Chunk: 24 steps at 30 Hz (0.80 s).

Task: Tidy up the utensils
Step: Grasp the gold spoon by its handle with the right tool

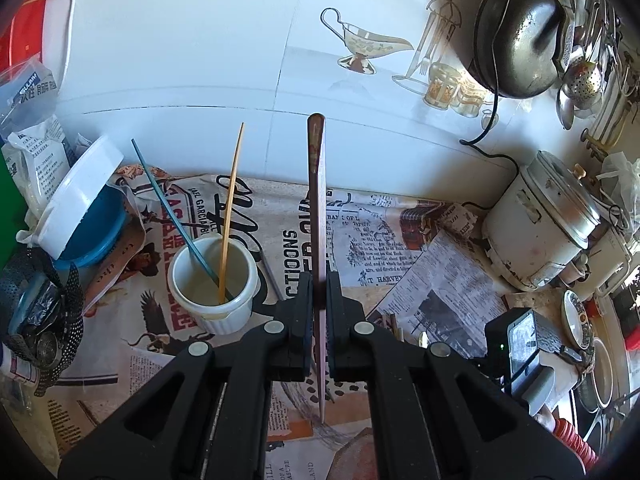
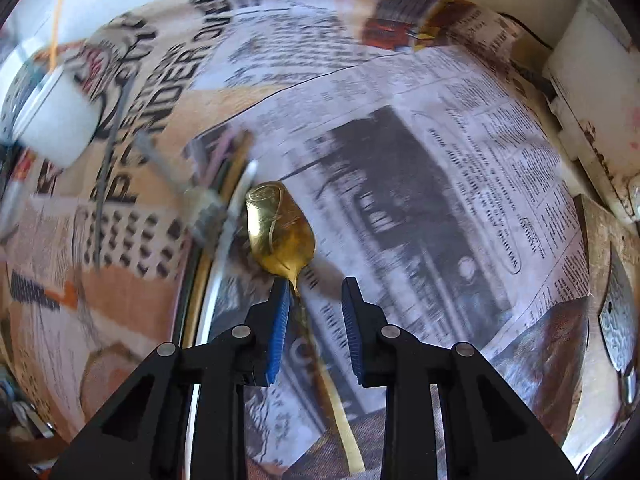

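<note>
My left gripper [image 1: 319,280] is shut on a long pinkish-brown chopstick [image 1: 317,200] and holds it upright above the newspaper. A white ribbed cup [image 1: 214,284] stands just left of it, with a blue stick [image 1: 172,204] and a yellow stick [image 1: 231,208] leaning inside. My right gripper [image 2: 316,284] is open, low over the newspaper. A gold spoon [image 2: 280,228] lies between its fingers, bowl forward, its neck touching the left blue pad [image 2: 280,320]. More utensils [image 2: 200,196] lie blurred to the left. The white cup shows in the right wrist view [image 2: 56,120] at far left.
Newspaper [image 1: 400,248] covers the counter. A blue bowl with a white lid [image 1: 84,208] and bags sit at left. A white rice cooker [image 1: 540,228], a black pot [image 1: 520,32] and hanging tools crowd the right. The right gripper [image 1: 524,356] shows at lower right.
</note>
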Each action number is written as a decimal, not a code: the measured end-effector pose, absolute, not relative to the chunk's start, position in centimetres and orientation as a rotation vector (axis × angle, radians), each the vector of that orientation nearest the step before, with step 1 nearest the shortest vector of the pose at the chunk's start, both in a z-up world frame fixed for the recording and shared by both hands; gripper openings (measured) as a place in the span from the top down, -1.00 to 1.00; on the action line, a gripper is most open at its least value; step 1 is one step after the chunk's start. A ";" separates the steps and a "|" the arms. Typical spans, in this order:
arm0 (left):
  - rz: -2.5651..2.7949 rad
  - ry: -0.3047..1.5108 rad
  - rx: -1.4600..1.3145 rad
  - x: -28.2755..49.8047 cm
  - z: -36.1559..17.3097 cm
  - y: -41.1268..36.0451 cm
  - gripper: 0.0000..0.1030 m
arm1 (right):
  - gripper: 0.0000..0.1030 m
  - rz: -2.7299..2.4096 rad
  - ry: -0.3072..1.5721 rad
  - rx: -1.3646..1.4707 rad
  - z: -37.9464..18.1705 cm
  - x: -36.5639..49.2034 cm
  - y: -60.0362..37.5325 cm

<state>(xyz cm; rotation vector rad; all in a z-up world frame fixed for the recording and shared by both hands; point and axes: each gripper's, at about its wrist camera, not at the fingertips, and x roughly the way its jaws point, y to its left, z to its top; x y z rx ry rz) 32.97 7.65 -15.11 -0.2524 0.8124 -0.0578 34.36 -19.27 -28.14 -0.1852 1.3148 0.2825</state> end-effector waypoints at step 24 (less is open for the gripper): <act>-0.038 0.843 -0.246 33.6 -16.1 6.6 0.92 | 0.40 0.377 1.211 -0.138 -28.0 35.9 -17.2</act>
